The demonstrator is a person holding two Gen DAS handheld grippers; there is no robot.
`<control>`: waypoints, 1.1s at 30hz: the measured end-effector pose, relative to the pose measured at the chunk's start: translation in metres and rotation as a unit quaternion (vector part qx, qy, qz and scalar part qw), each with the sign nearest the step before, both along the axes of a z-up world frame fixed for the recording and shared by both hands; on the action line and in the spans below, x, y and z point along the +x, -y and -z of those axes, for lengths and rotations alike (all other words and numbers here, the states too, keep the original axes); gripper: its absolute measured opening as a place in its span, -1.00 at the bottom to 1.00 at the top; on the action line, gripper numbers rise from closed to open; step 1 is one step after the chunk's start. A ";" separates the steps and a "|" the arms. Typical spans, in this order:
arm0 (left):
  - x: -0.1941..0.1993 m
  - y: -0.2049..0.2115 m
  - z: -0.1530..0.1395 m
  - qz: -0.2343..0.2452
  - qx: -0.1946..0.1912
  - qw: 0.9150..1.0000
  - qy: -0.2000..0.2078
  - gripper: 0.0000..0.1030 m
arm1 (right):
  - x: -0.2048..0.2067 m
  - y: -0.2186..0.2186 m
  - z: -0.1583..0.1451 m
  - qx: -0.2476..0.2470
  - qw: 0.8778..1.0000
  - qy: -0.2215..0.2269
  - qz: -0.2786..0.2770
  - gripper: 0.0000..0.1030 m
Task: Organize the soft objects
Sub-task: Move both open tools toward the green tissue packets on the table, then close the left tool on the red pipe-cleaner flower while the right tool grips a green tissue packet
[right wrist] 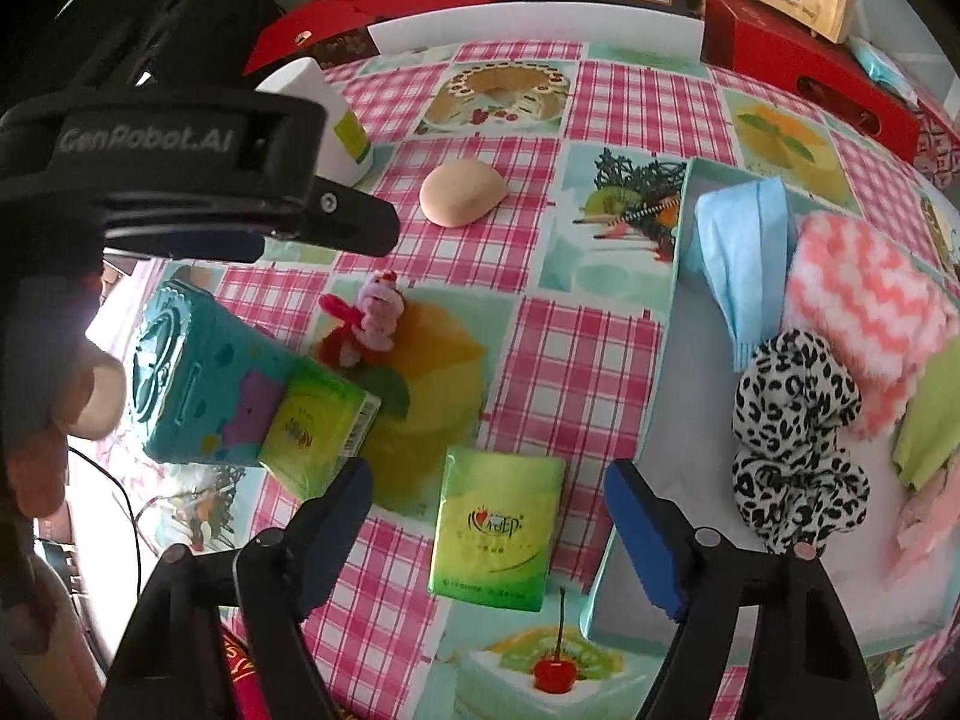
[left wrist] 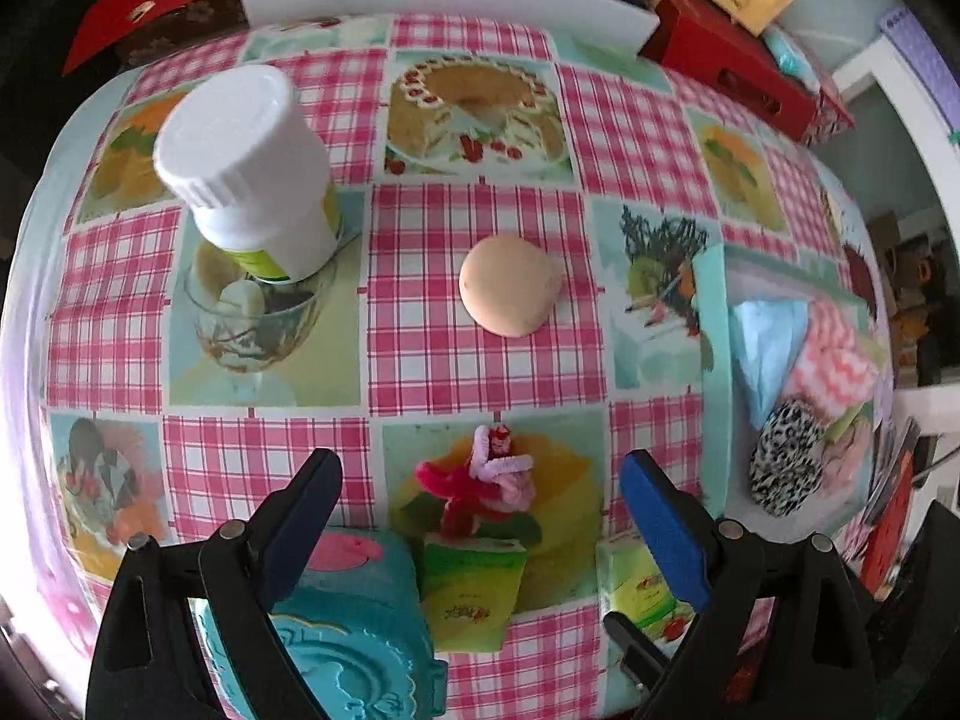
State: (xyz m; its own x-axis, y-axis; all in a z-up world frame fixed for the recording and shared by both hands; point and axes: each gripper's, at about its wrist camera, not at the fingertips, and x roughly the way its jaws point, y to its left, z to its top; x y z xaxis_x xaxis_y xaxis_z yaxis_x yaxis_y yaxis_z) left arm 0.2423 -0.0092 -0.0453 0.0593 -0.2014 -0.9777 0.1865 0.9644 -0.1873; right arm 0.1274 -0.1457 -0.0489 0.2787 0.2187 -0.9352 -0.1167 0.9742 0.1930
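My left gripper [left wrist: 480,498] points down at the table, open, over a pink and red pipe-cleaner toy [left wrist: 480,480] and a green tissue pack [left wrist: 474,588] that leans on a teal tin [left wrist: 336,630]. My right gripper [right wrist: 489,492] is open around a second green tissue pack [right wrist: 498,531], which lies flat with the pads clear of its sides. A beige round puff [left wrist: 510,285] lies mid-table. At the right, a teal tray [right wrist: 672,312] holds a blue mask [right wrist: 744,252], a pink zigzag cloth [right wrist: 864,312] and a leopard scrunchie [right wrist: 792,438].
A white bottle [left wrist: 252,168] stands at the back left on the pink checked tablecloth. Red and black boxes [right wrist: 798,66] and a white board [right wrist: 534,24] line the far edge. In the right wrist view, a hand [right wrist: 78,396] holds the left tool above the teal tin [right wrist: 198,378].
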 end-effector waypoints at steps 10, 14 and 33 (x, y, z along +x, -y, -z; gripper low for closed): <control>0.006 0.008 0.022 0.033 0.032 0.998 -0.045 0.82 | -0.004 -0.001 0.007 0.007 1.000 -0.022 -0.006 0.46; 0.006 0.018 0.030 0.043 0.043 0.997 -0.057 0.82 | -0.005 0.001 0.015 0.007 1.000 -0.030 -0.004 0.38; 0.011 0.045 0.070 0.064 0.085 0.991 -0.081 0.75 | -0.008 -0.022 0.027 -0.019 0.999 -0.027 -0.016 0.14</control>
